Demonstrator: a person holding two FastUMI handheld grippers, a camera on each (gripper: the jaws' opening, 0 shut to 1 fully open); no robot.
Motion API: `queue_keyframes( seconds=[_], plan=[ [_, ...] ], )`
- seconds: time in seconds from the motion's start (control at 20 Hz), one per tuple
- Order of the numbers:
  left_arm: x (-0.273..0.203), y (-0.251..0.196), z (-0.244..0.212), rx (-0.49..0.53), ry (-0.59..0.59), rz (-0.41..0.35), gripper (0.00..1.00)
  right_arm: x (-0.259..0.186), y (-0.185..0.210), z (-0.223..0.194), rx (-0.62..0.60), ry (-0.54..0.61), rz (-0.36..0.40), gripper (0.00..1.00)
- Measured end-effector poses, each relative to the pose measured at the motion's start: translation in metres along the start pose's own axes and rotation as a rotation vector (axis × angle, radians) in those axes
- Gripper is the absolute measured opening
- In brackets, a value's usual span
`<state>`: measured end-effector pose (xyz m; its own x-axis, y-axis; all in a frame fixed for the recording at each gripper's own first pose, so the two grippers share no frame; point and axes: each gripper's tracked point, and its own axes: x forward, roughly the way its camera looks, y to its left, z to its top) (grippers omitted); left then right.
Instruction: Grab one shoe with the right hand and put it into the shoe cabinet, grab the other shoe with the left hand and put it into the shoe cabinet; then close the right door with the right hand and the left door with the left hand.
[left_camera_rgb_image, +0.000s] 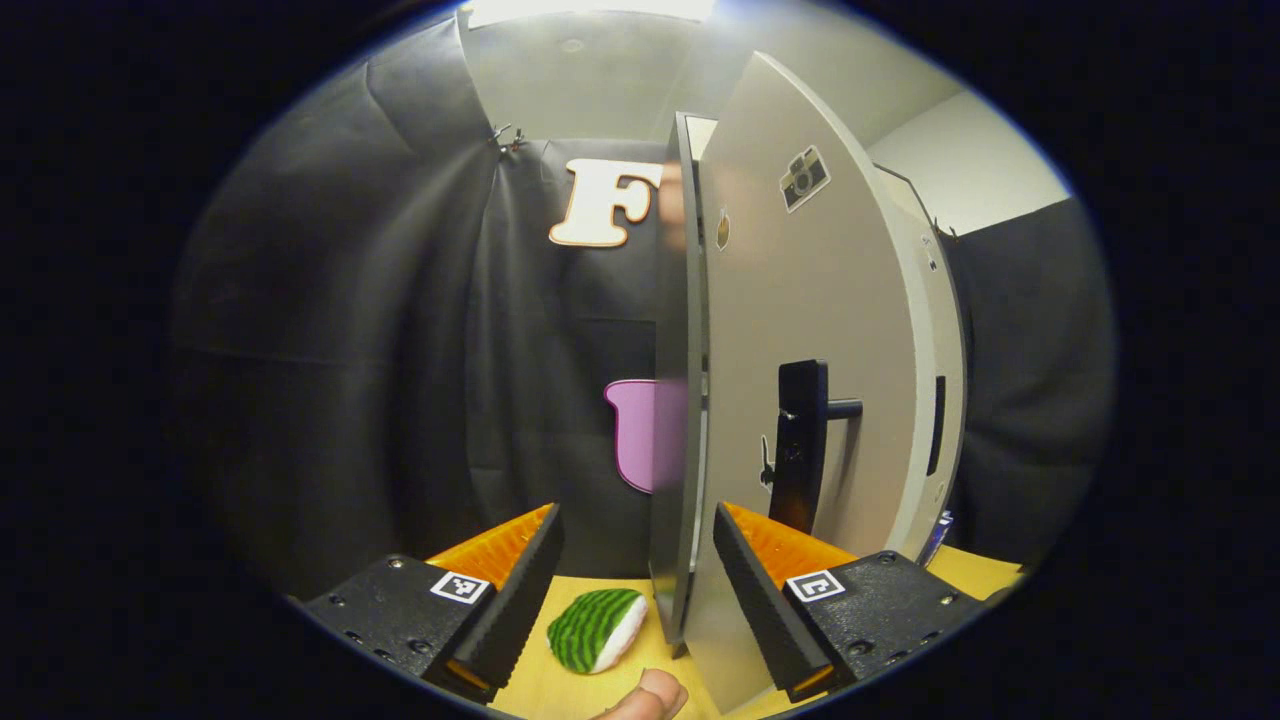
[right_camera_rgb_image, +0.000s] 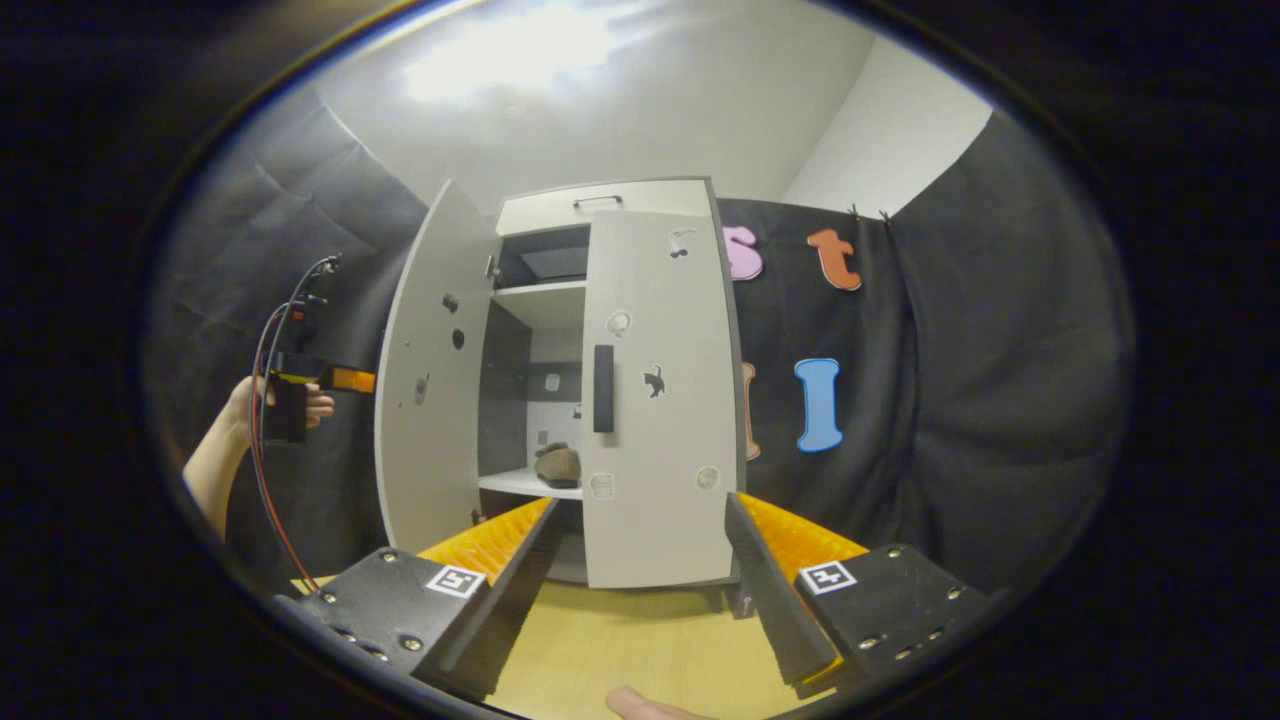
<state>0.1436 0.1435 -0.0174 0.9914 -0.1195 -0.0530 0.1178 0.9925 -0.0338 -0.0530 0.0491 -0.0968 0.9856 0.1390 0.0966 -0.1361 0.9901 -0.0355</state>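
Observation:
The shoe cabinet (right_camera_rgb_image: 545, 215) stands on the table with its right door (right_camera_rgb_image: 660, 430) shut and its left door (right_camera_rgb_image: 430, 400) swung open. A brown shoe (right_camera_rgb_image: 558, 465) lies on the lower shelf, partly hidden by the right door. In the left gripper view the left door (left_camera_rgb_image: 800, 300), with a black handle (left_camera_rgb_image: 800, 450), stands edge-on. My left gripper (left_camera_rgb_image: 635, 590) is open, and the door's free edge stands between its fingers. In the right gripper view a hand (right_camera_rgb_image: 235, 420) holds the left gripper (right_camera_rgb_image: 330, 380) just beyond that door. My right gripper (right_camera_rgb_image: 640, 580) is open and empty, back from the cabinet.
A green striped plush toy (left_camera_rgb_image: 598, 630) lies on the yellow table (left_camera_rgb_image: 540, 680) by the foot of the left door. Black cloth walls close in behind and on both sides. Red and black cables (right_camera_rgb_image: 270, 450) hang from the left gripper. Bare tabletop (right_camera_rgb_image: 620, 640) lies before the cabinet.

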Motion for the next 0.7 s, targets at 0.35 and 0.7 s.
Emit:
queue_keyframes(
  seconds=[0.35, 0.7],
  plan=[
    [0.011, -0.039, -0.005, -0.06, 0.028, -0.073, 0.93, -0.001, -0.012, -0.007, 0.042, 0.025, -0.008, 0.98],
    [0.021, -0.044, -0.004, -0.051, 0.023, -0.056, 0.91, 0.002, -0.023, -0.009, 0.058, 0.027, -0.019, 0.98]
  ],
)
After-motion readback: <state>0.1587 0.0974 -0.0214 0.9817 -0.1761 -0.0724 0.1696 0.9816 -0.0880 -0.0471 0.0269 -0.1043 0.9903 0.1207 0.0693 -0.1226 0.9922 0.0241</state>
